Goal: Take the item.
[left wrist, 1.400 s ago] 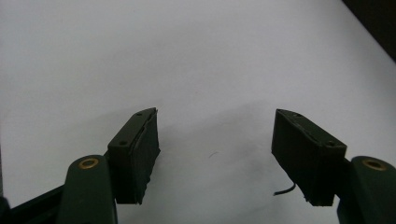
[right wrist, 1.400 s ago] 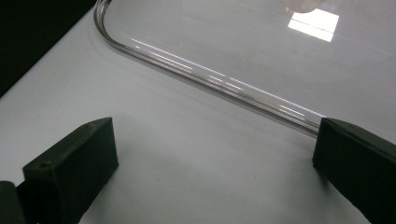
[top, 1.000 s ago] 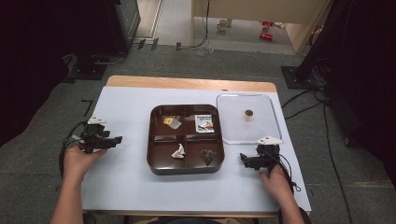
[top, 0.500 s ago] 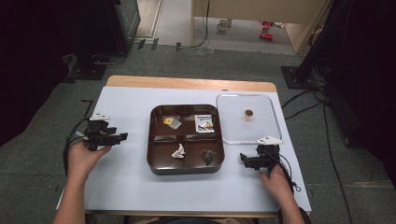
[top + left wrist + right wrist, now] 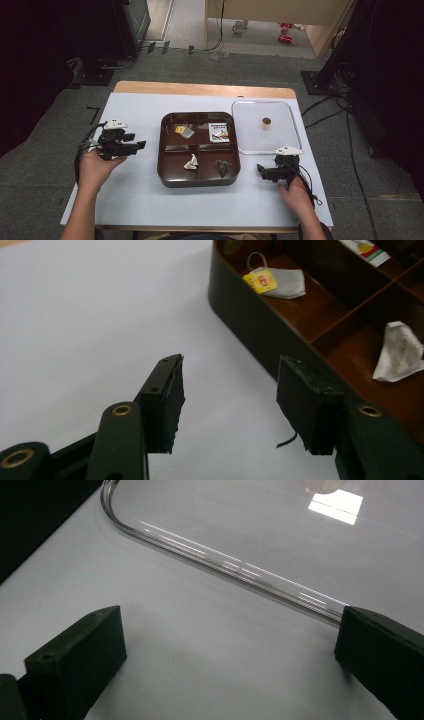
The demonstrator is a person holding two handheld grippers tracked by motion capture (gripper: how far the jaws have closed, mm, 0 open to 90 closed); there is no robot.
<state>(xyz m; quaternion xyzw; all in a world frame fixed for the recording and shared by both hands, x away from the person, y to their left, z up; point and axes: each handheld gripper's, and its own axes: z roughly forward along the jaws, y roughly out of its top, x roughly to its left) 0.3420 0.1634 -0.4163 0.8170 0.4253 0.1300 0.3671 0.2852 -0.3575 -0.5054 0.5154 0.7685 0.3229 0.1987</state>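
Closing left tongs beside tray

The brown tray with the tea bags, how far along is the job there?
Done: the clear lid is off and lies right of the brown tray, whose four compartments each hold an item. In hand: nothing yet. The left gripper points at the tray's near wall, its jaws just closing with nothing between them; the right gripper rests open beside the lid's rim. Left: everything, including the tea bag.
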